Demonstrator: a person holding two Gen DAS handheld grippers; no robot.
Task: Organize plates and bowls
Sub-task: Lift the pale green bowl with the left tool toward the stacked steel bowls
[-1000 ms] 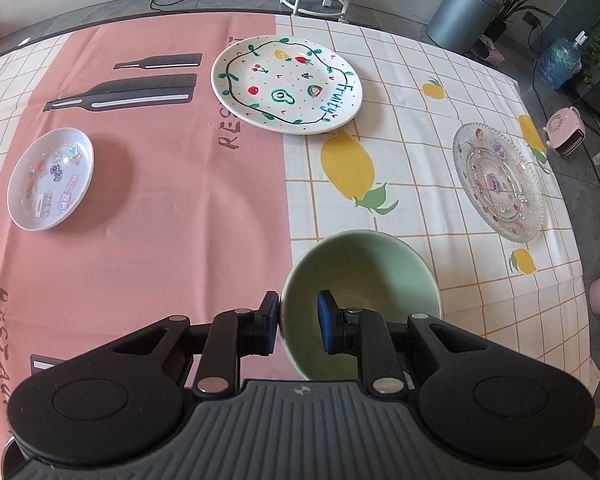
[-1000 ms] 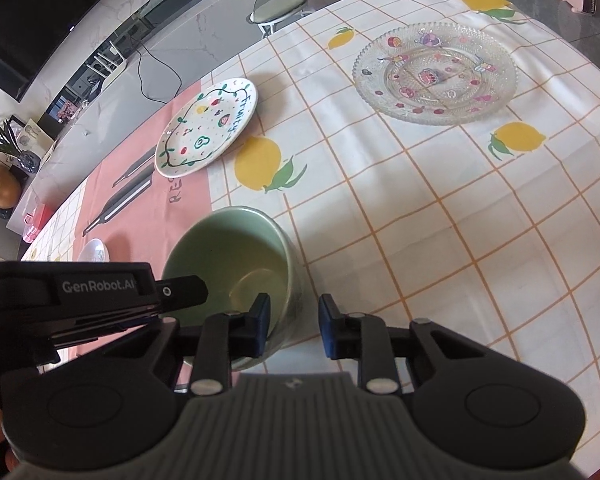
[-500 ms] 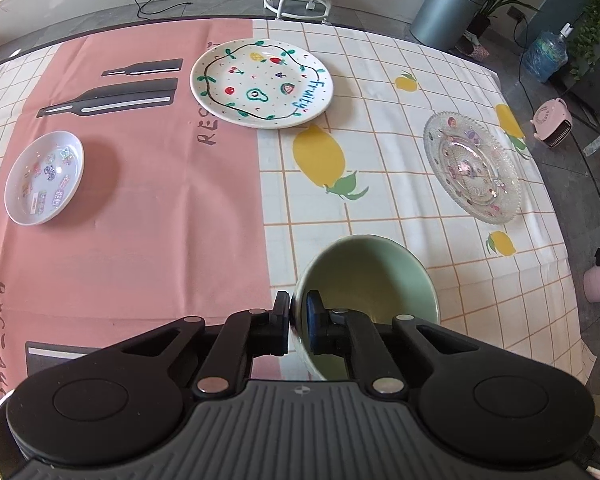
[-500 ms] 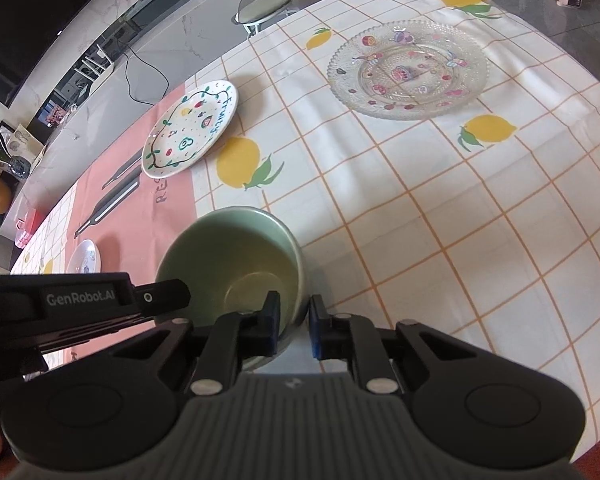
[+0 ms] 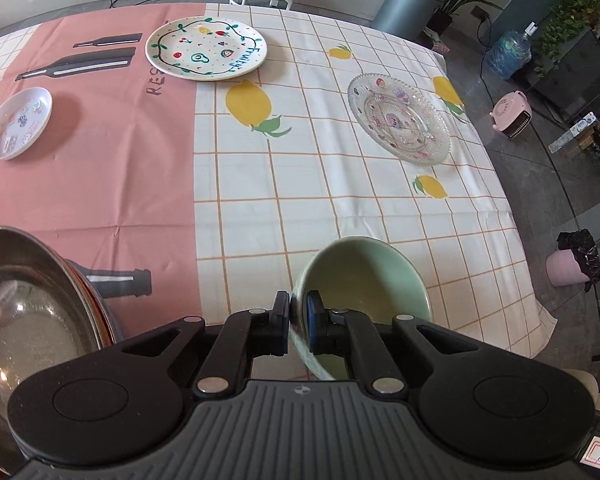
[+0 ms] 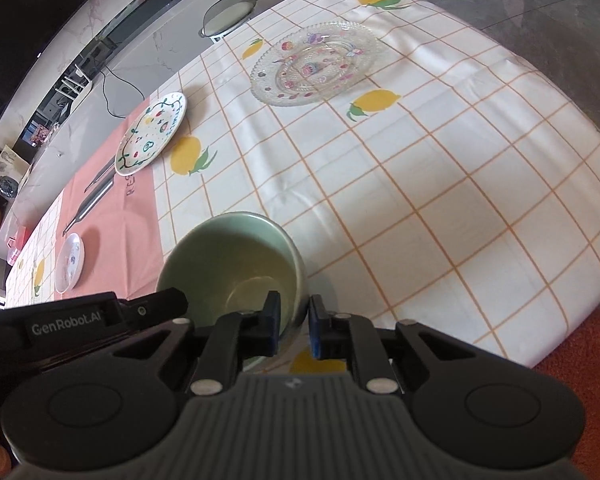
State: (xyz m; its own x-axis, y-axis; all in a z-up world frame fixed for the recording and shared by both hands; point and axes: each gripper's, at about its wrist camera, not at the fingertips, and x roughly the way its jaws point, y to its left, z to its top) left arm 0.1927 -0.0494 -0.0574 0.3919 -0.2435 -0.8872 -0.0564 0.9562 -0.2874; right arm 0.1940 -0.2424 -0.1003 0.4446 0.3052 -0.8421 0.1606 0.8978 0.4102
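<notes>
We are holding the green bowl (image 5: 364, 280) by its rim with both grippers at once, near the tablecloth's near right corner. The left gripper (image 5: 298, 316) is pinching the bowl's left wall, one finger outside and one inside, jaws narrowed to the wall's thickness. The right gripper (image 6: 292, 320) is straddling the right wall the same way, jaws narrow and apparently in contact on both faces. So the bowl is lying directly at, and forward of, both sets of jaws, mouth up, tilted slightly; being round, it has no long axis to align. We cannot tell whether its base is touching the cloth. The stack of larger bowls (image 5: 28, 312) is sitting at the near left edge, left of the left gripper, so that arm is nearer if the stack is the destination. The painted plate (image 5: 206, 48), small white dish (image 5: 16, 122) and glass plate (image 5: 400, 120) are lying well apart toward the far edges.
</notes>
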